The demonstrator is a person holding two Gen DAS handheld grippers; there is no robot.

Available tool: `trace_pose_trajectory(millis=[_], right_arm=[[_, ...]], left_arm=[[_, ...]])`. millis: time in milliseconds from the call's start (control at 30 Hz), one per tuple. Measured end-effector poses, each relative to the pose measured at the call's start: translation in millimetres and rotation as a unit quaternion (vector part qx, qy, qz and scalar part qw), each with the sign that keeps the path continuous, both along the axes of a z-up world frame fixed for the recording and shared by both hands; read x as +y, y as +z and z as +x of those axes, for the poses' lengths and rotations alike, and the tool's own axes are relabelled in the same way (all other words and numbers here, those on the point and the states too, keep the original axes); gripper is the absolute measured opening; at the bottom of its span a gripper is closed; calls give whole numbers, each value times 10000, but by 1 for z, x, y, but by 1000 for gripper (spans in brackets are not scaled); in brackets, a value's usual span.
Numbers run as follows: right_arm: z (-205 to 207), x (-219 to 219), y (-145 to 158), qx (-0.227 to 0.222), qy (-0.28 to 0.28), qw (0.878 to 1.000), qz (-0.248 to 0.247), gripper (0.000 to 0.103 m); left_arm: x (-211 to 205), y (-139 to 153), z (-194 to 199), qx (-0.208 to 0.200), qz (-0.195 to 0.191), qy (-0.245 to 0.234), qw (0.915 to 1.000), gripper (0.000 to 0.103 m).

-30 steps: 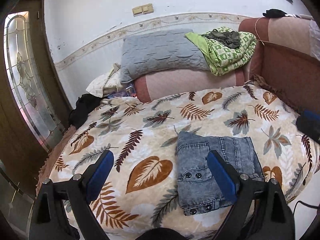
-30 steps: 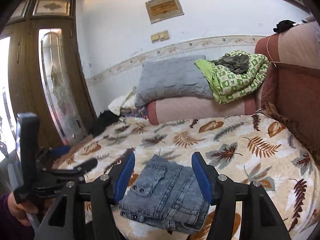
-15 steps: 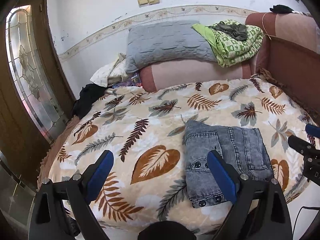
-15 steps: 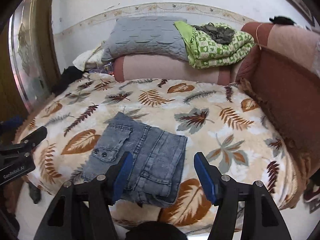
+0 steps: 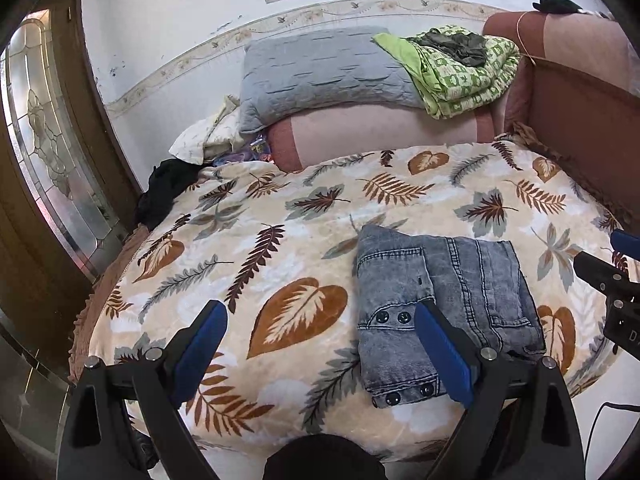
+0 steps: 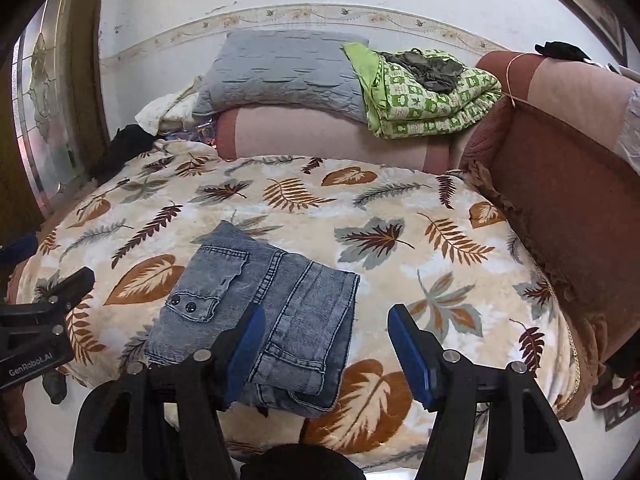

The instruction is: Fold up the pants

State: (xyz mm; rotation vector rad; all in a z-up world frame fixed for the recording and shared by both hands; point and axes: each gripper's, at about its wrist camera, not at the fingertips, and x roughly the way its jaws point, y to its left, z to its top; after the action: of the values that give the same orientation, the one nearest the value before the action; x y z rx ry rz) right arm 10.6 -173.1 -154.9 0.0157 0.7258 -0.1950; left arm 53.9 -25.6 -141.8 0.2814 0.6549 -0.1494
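Grey-blue denim pants (image 5: pixel 440 300) lie folded into a compact rectangle on the leaf-print blanket (image 5: pixel 280 240), near the bed's front edge. They also show in the right wrist view (image 6: pixel 264 312). My left gripper (image 5: pixel 320 344) is open and empty, held back above the front edge, its right finger over the pants' corner. My right gripper (image 6: pixel 324 344) is open and empty, held back above the pants' right side. The right gripper's tip shows at the left view's right edge (image 5: pixel 608 280); the left gripper shows at the right view's left edge (image 6: pixel 36 320).
A grey pillow (image 5: pixel 320 72) and a folded green blanket (image 5: pixel 460 72) rest on a pink bolster (image 5: pixel 380 132) at the wall. A brown headboard (image 6: pixel 560 184) stands on the right. Black cloth (image 5: pixel 164 188) lies at the bed's far left, beside a glass-panelled door (image 5: pixel 44 152).
Both grippers have drawn back from the bed and the right one tilted downward. The folded pants have not moved. Both grippers stayed open.
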Motion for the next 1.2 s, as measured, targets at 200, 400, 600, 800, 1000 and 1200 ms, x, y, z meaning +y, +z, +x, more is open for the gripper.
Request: trace_pose_trajectory(millis=[200, 400, 600, 800, 1000, 1200], right_arm=[[1, -3, -4, 40, -3, 10000, 4, 68], [4, -7, -9, 127, -53, 9999, -29, 68], [7, -10, -18, 256, -88, 9996, -54, 68], [11, -8, -23, 343, -72, 9993, -142, 68], [13, -7, -29, 441, -58, 9988, -216, 68], [16, -4, -37, 575, -31, 9979, -293, 68]], left_arm=[[-3, -5, 1, 67, 102, -14, 9999, 95], [-8, -11, 3, 174, 198, -37, 9996, 95], [-7, -17, 8, 273, 263, 13, 9993, 95], [-5, -21, 13, 323, 290, 73, 9990, 95], [1, -30, 19, 436, 328, 150, 9984, 95], [9, -43, 24, 583, 400, 289, 9971, 95]])
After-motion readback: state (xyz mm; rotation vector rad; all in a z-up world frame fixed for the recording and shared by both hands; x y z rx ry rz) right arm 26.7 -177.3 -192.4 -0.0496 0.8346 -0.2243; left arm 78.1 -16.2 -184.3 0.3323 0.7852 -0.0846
